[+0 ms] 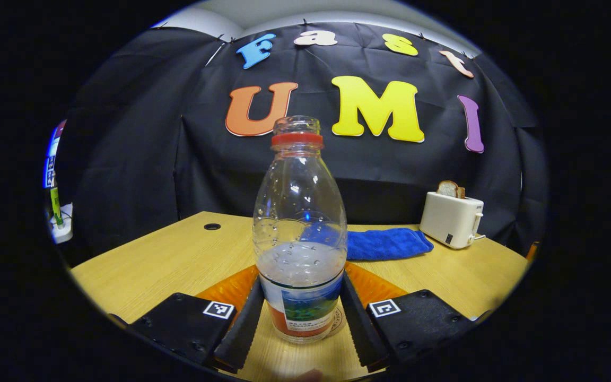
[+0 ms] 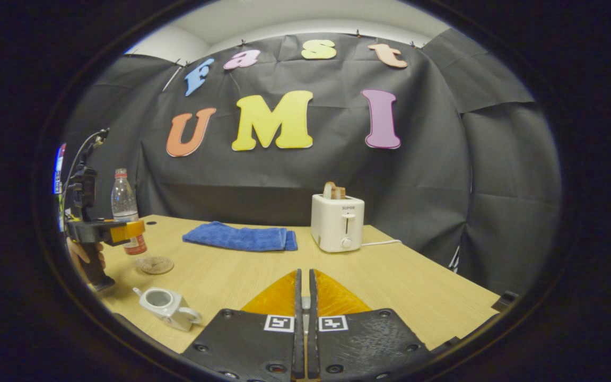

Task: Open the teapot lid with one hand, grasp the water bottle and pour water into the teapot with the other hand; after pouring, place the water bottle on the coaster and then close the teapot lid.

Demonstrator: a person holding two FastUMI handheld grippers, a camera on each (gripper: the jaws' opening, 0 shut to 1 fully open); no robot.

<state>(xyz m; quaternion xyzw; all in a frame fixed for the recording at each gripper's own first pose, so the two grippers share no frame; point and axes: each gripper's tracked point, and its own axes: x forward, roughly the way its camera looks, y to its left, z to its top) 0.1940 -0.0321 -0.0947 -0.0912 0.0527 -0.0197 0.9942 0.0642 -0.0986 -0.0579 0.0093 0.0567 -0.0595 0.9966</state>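
The water bottle stood mid-frame, clamped between the left gripper, apparently carried toward the coaster at lower left. The teapot below sat lidless. The right gripper was closed, empty. A towel and toaster stood clear.

The water bottle is covering most of the coaster in the left gripper view. In the right gripper view the left gripper is hiding the bottle's lower body, and the teapot is showing no lid; its contents are too small to tell.
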